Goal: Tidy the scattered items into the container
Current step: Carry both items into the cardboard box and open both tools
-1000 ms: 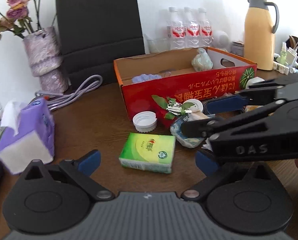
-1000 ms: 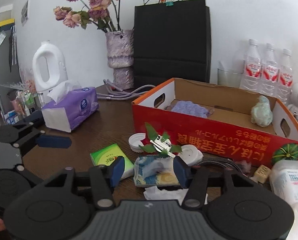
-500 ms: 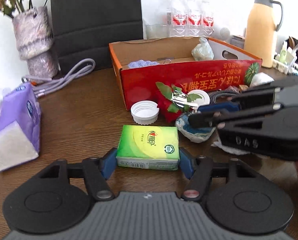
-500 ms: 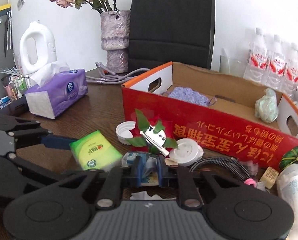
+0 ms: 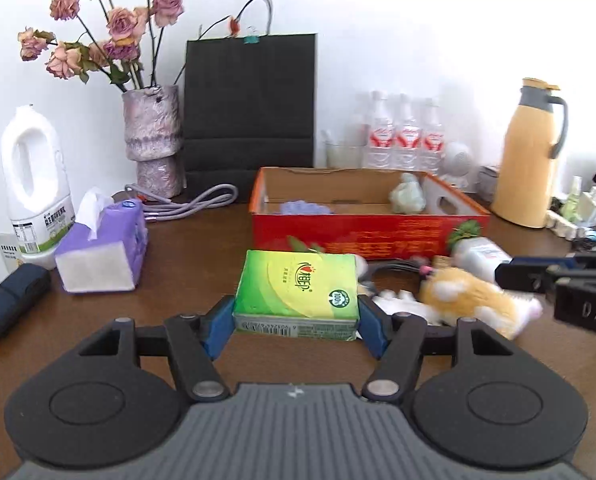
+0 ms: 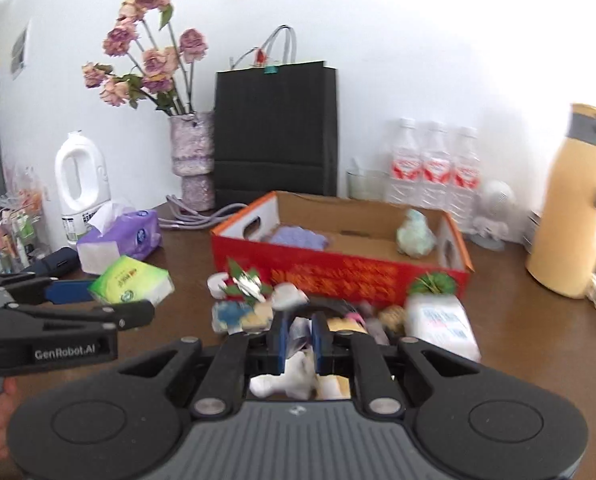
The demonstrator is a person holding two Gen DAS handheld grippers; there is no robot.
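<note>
My left gripper [image 5: 296, 326] is shut on the green tissue pack [image 5: 298, 288] and holds it above the table in front of the red cardboard box [image 5: 361, 232]. The pack also shows in the right wrist view [image 6: 132, 280]. My right gripper [image 6: 298, 338] is shut on a crumpled white tissue [image 6: 294, 372]. The box [image 6: 337, 276] holds a purple cloth [image 6: 298, 238] and a pale green lump [image 6: 415, 236]. A small snack packet [image 6: 240, 316], a red-and-green bow with a clip [image 6: 244, 286] and white caps [image 6: 288, 296] lie before the box.
A purple tissue box [image 5: 102, 248], white jug [image 5: 34, 184], vase of flowers [image 5: 152, 140] and black bag [image 5: 250, 108] stand left and behind. A yellow thermos [image 5: 531, 152] and water bottles [image 5: 403, 140] stand at the back right. A plush toy [image 5: 473, 294] and white bottle [image 6: 441, 324] lie near the box.
My left gripper has closed on the green tissue pack and lifted it. My right gripper has shut on the white tissue and drawn back from the snack packet.
</note>
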